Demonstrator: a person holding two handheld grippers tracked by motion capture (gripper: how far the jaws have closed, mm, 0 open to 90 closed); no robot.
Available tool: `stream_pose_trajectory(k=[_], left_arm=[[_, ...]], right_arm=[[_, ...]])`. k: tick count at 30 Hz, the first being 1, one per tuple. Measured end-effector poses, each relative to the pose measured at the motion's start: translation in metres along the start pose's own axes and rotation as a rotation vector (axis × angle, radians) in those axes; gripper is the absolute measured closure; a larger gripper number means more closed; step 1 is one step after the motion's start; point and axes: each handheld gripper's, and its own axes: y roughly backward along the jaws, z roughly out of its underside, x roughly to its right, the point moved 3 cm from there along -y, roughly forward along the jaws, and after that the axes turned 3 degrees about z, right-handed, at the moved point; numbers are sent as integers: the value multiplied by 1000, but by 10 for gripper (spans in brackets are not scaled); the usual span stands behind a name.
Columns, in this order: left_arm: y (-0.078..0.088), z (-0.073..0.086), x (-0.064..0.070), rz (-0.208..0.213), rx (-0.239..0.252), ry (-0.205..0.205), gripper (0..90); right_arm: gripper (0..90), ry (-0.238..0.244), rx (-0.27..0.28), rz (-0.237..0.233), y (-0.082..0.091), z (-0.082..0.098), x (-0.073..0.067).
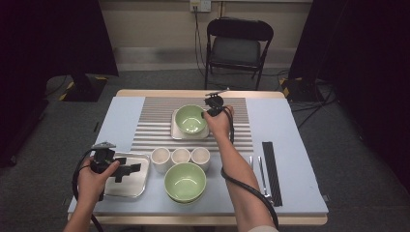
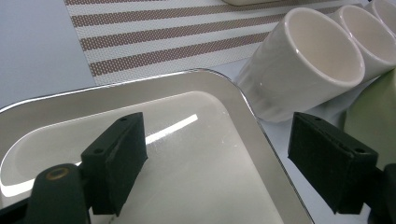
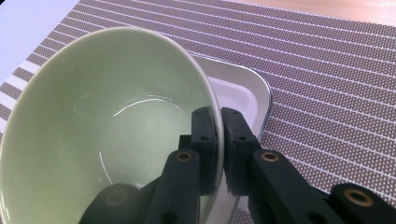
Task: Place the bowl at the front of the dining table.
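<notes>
Right gripper view puts my right gripper (image 3: 219, 135) clamped on the rim of the green bowl (image 3: 107, 126), one pad inside the wall and one outside, the bowl tilted toward the lens over the small white tray (image 3: 245, 91) on the striped mat (image 3: 327, 70). High view has that bowl (image 1: 190, 119) at the far middle of the table, so the right hand is plainly the nearer one. My left gripper (image 2: 219, 154) hangs with jaws wide over the steel tray (image 2: 210, 186) (nothing between them), the white cups (image 2: 303, 65) just beyond its corner. I judge the bowl's seat on its tray decides the next move.
</notes>
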Motion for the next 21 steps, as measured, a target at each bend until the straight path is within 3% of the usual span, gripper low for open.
stream_pose_trajectory(k=[21], left_arm=[[1,0,0,1,1,-3,191]], right_arm=[[844,-19,14,6,-6,-1,0]])
